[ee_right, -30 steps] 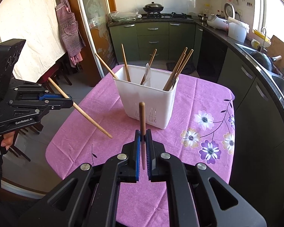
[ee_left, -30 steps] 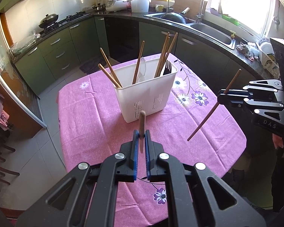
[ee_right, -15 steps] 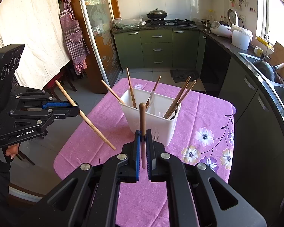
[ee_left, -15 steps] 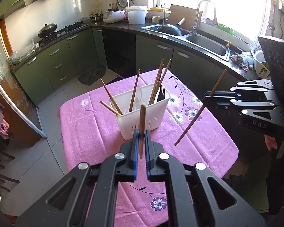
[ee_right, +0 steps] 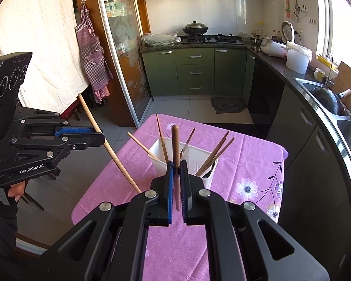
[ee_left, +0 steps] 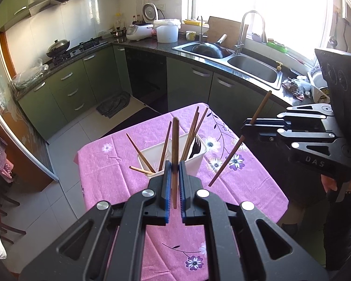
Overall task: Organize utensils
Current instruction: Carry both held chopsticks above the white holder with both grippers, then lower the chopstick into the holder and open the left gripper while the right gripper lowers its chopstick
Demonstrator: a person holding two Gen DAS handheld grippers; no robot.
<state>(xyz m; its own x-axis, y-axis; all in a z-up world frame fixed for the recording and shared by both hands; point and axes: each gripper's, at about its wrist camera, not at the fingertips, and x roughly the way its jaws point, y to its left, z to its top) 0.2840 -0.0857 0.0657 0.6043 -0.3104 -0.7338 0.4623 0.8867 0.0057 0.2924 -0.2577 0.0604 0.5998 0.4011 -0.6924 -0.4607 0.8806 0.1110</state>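
A white utensil holder [ee_left: 197, 157] stands on the pink flowered tablecloth [ee_left: 110, 171]; it holds several chopsticks, a dark fork and a white spoon. My left gripper [ee_left: 173, 166] is shut on a brown chopstick [ee_left: 174, 140], held upright high above the holder. My right gripper [ee_left: 246, 126] hangs at the right, shut on a darker chopstick [ee_left: 227, 161] that slants down. In the right wrist view my right gripper [ee_right: 176, 166] clamps its chopstick [ee_right: 175, 145] above the holder [ee_right: 160, 166]. At the left my left gripper [ee_right: 101, 135] grips a pale chopstick [ee_right: 119, 164].
Green cabinets and a dark counter with a double sink [ee_left: 252, 68], a wok and a faucet run behind the table. A stove with a pan [ee_right: 195, 28] is at the back. Dark chairs [ee_left: 2, 210] stand left of the table. A person's hand [ee_right: 16, 190] holds the left gripper.
Both grippers have risen with their chopsticks still clamped. The holder and table now look smaller and lower in both views.
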